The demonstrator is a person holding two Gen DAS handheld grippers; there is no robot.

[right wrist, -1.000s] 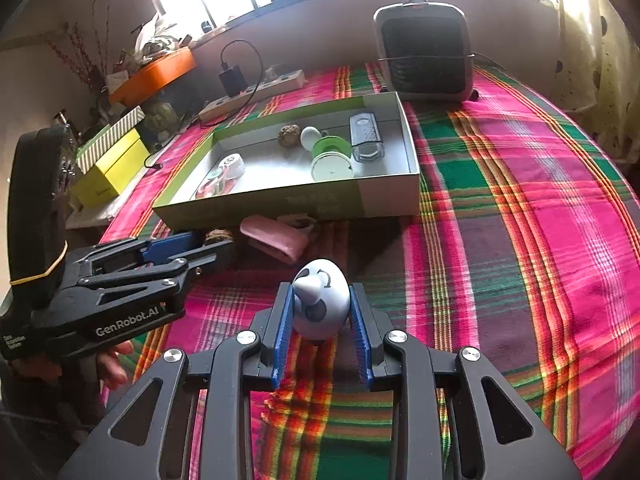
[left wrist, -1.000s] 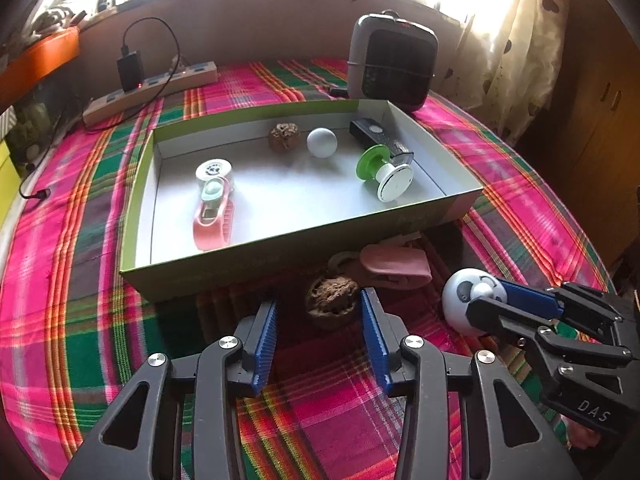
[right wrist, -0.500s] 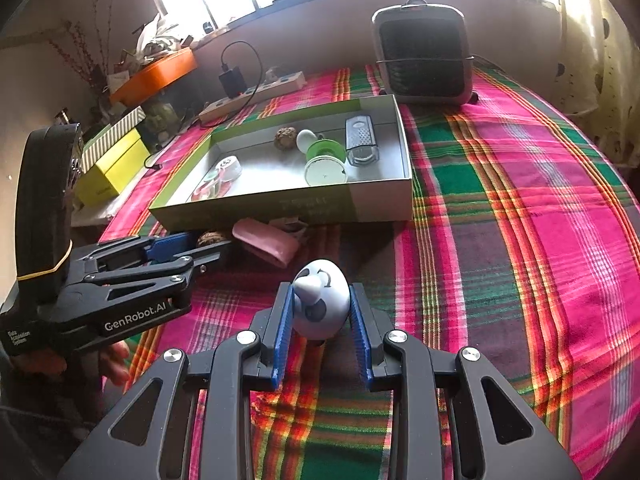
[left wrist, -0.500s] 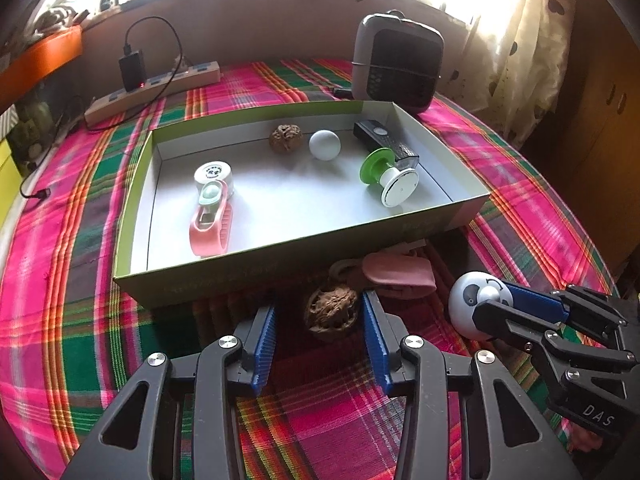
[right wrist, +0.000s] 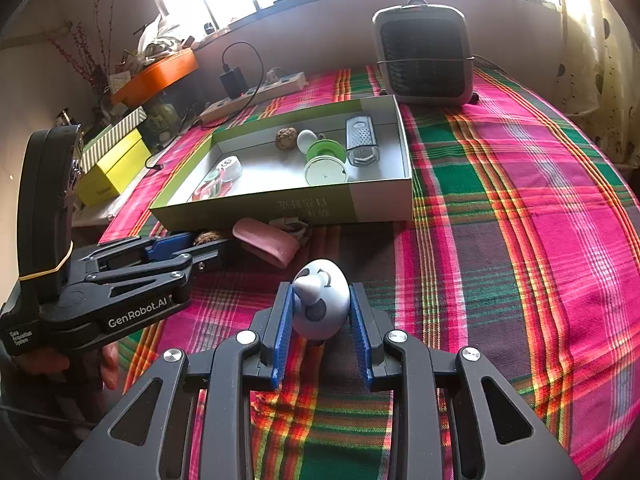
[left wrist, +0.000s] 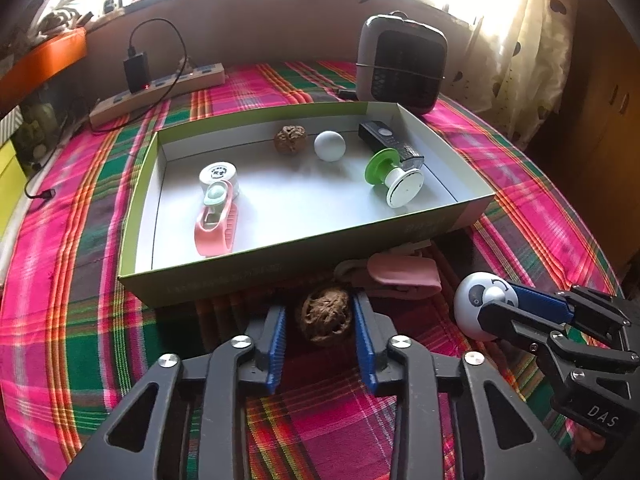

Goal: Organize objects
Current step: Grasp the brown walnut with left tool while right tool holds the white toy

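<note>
A brown walnut (left wrist: 325, 318) lies on the plaid cloth just in front of the green box (left wrist: 224, 276). My left gripper (left wrist: 318, 308) straddles it with its jaws closing. The right pad is against the shell and a thin gap shows at the left pad. My right gripper (right wrist: 320, 296) is shut on a white egg-shaped panda toy (right wrist: 320, 304), low over the cloth to the right of the left gripper. Inside the box lie another walnut (left wrist: 291, 140), a white ball (left wrist: 329, 146), a green and white spool (left wrist: 394, 178), a black grater (left wrist: 390, 142), a pink brush (left wrist: 216, 224) and a small white jar (left wrist: 219, 174).
A pink case (left wrist: 404, 274) rests against the box's front wall, between the two grippers. Behind the box stand a grey heater (left wrist: 400, 68) and a power strip (left wrist: 160, 88) with a plugged-in charger. A yellow box (right wrist: 112, 168) sits off the table's left edge.
The left gripper's jaws have narrowed around the walnut on the cloth. The right gripper still grips the panda toy in the same place.
</note>
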